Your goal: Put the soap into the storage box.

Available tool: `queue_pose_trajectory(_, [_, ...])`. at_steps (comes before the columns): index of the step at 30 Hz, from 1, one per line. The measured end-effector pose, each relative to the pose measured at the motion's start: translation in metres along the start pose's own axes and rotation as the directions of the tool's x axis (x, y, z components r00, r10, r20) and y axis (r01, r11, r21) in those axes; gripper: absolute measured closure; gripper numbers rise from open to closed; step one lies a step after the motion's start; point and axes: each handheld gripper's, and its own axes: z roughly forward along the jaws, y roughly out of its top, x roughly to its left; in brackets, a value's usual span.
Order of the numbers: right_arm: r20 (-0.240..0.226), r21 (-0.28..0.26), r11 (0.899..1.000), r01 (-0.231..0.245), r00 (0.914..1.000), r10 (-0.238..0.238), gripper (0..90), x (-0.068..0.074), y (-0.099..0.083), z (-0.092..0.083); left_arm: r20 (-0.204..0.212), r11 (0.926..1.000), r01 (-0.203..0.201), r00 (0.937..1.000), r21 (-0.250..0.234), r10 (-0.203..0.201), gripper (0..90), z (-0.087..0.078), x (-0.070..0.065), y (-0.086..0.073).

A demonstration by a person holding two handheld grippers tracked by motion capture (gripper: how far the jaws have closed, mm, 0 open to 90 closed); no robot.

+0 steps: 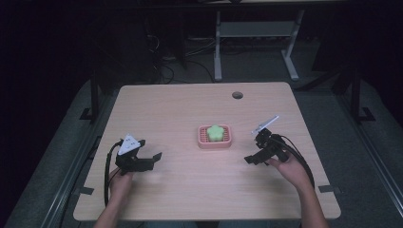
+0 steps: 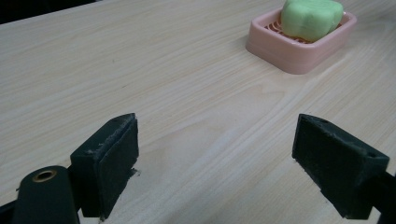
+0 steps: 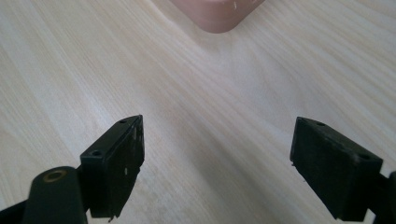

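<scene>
Soap [image 1: 216,132], a green flower-shaped bar, lies in a pink slatted dish [image 1: 201,137] near the middle of the wooden table [image 1: 180,104], between the two grippers and apart from both.

Left gripper [image 1: 153,159]: held low over the table to the left of the dish, jaws spread wide, nothing between them. Its own view looks across bare wood toward the soap [image 2: 312,17] and dish [image 2: 299,55], which stand ahead and to the right of its line.

Right gripper [image 1: 250,159]: held to the right of the dish, jaws likewise wide apart and empty. Its own view shows one rounded corner of the dish [image 3: 215,14] straight ahead, near but not touched.

Assessment: the approach stage is in hand; no grasp is yet made. The right gripper appears the better placed. The next move calls for closing the remaining gap, aligning the open jaws either side of the bar above the dish rim, then shutting on it gently. The other gripper may need to steady the dish, which looks light enough to slide.
</scene>
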Motion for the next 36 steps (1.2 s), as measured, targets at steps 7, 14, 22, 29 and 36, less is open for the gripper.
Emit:
queue_pose_trajectory(7, [0.0,-0.038,0.999,-0.01,0.9999,0.01,14.1,0.003,-0.013,-0.003,0.001,1.0,0.004,1.0,-0.001,-0.004,14.3,0.0,-0.001,0.0])
queue_pose_trajectory(14, [0.025,-0.053,0.999,-0.005,0.9997,0.007,14.1,0.009,-0.024,-0.006,0.003,1.0,0.0,1.0,0.006,0.0,14.3,0.0,-0.001,0.0])
queue_pose_trajectory(22, [0.03,-0.065,0.998,-0.027,0.9991,0.029,14.1,0.011,-0.044,-0.007,0.005,1.0,-0.002,1.0,0.007,0.002,14.3,0.0,-0.002,0.0])
queue_pose_trajectory(29, [0.029,-0.075,0.996,-0.046,0.9984,0.048,14.1,0.014,-0.06,-0.011,0.006,0.9999,-0.008,0.9999,0.01,0.008,14.3,0.0,-0.003,0.0])
queue_pose_trajectory(36, [0.036,-0.09,0.994,-0.055,0.9977,0.058,14.1,0.017,-0.073,-0.013,0.005,0.9998,-0.014,0.9999,0.013,0.014,14.3,0.001,-0.004,0.0])
